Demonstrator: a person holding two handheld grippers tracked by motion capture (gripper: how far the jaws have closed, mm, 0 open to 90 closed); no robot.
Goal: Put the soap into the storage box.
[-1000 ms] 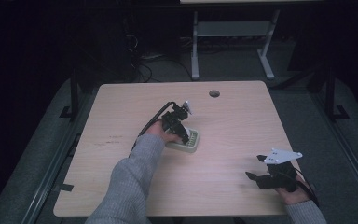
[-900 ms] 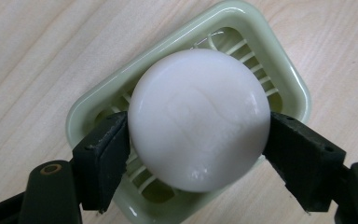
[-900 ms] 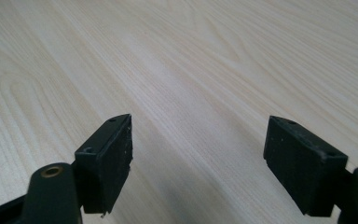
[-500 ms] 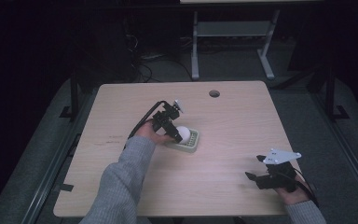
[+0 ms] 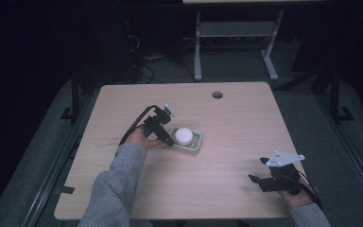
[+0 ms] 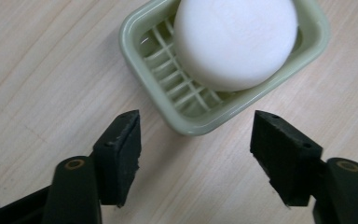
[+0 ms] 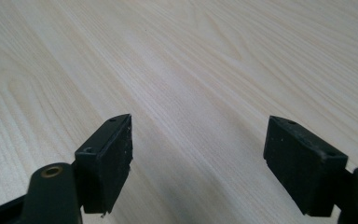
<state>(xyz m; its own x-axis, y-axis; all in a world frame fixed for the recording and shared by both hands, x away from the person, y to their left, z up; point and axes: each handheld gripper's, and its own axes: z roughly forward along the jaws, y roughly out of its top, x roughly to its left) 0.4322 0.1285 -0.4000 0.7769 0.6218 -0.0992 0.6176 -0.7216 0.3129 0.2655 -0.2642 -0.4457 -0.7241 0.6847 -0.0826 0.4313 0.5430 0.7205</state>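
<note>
- The white round soap (image 5: 184, 135) lay in the pale green soap dish (image 5: 196, 146), which stood on the wooden desk (image 5: 227, 123) a little left of its middle.
- In the left gripper view the soap (image 6: 235, 39) covered most of the slatted floor of the dish (image 6: 144, 35); one corner of the dish pointed toward the jaws.
- The left hand-held gripper (image 5: 168, 140) sat just beside the dish on its left side. Its jaws had just been closing, yet stood apart with nothing between them; in its own view the left hand-held gripper (image 6: 196, 154) was short of the dish corner, over bare wood.
- The right hand-held gripper (image 5: 260, 170) rested near the desk's front right corner, well apart from the dish, jaws spread with nothing held.
- In the right gripper view the right hand-held gripper (image 7: 198, 158) faced plain desk (image 7: 191, 60) grain.
</note>
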